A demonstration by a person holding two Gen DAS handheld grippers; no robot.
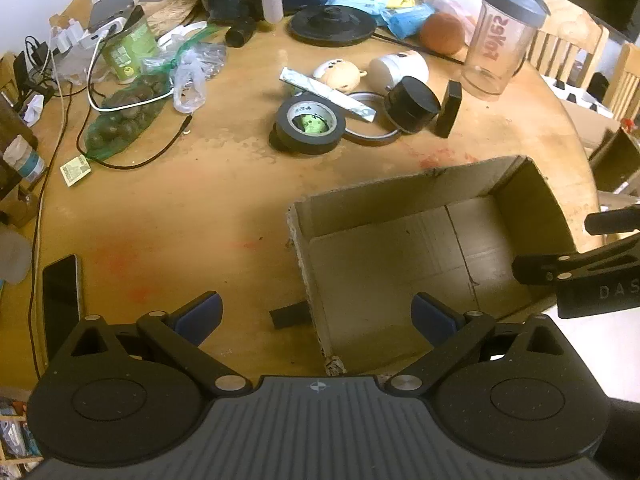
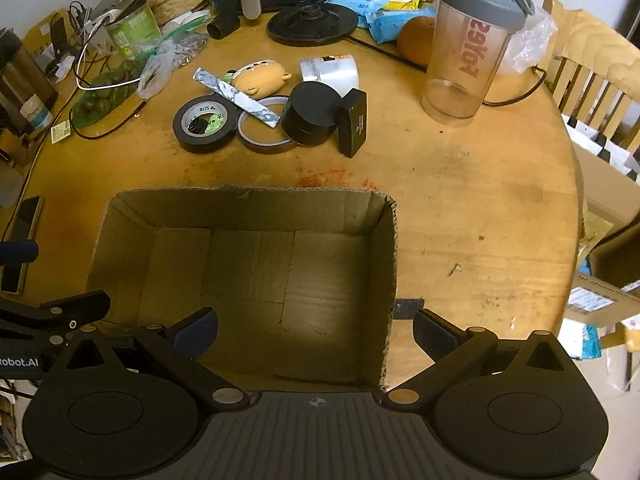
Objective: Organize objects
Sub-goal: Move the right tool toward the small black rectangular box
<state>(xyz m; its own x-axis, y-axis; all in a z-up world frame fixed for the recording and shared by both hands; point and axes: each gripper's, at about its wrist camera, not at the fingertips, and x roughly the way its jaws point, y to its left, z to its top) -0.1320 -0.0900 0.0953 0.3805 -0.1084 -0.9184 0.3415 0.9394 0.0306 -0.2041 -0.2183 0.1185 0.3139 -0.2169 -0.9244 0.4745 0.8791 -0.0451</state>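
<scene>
Directly below right gripper (image 2: 315, 334): cardboard box (image 2: 248, 200).

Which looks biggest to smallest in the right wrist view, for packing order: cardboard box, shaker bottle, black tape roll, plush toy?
1. cardboard box, though nearest the camera
2. shaker bottle
3. black tape roll
4. plush toy

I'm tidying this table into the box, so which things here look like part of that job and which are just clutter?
Likely the job: cardboard box, black tape roll, thin tape ring, black jar, small black box, plush toy, metal strip.

Probably just lying about: shaker bottle, phone, bag of green fruit.
</scene>
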